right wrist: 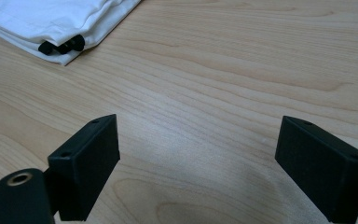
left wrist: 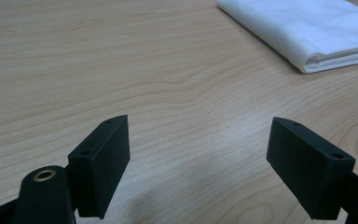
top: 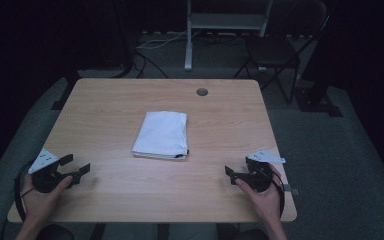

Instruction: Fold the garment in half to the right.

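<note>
A light wooden table with rounded corners stands on grey carpet, its grain running in long pale waves. Near its far edge sits a small round cable port. Beyond the table, in the dark, a black folding chair stands beside the pale metal frame of a stand, and a light cable lies across the floor.

There is one folded white cloth on one wooden counter, two grippers, left and right, and one chair behind.
</note>
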`<act>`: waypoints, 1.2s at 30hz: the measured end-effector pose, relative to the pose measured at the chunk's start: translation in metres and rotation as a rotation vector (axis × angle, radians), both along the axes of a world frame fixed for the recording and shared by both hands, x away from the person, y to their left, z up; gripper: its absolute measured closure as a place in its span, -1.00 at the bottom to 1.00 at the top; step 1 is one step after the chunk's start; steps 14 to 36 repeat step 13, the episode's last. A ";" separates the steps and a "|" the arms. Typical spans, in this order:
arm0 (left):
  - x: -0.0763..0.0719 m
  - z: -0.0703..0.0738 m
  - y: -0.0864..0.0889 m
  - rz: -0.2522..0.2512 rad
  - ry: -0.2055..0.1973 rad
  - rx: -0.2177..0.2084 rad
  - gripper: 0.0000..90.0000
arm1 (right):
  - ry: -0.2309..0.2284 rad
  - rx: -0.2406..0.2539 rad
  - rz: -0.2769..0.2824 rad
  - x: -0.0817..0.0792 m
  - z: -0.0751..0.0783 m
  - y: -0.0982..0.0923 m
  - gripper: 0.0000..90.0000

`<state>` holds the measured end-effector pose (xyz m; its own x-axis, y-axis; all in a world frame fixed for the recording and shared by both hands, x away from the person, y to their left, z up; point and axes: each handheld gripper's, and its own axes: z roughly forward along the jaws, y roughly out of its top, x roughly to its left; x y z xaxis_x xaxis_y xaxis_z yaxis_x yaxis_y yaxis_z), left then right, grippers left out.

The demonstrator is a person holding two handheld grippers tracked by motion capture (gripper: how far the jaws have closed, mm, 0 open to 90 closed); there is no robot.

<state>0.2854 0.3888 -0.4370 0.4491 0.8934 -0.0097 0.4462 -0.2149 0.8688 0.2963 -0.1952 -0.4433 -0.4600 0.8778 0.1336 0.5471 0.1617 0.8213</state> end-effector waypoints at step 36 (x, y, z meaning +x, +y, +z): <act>0.000 0.000 0.000 0.001 -0.001 -0.004 -0.54 | 0.011 0.012 0.004 0.000 0.000 -0.001 -0.71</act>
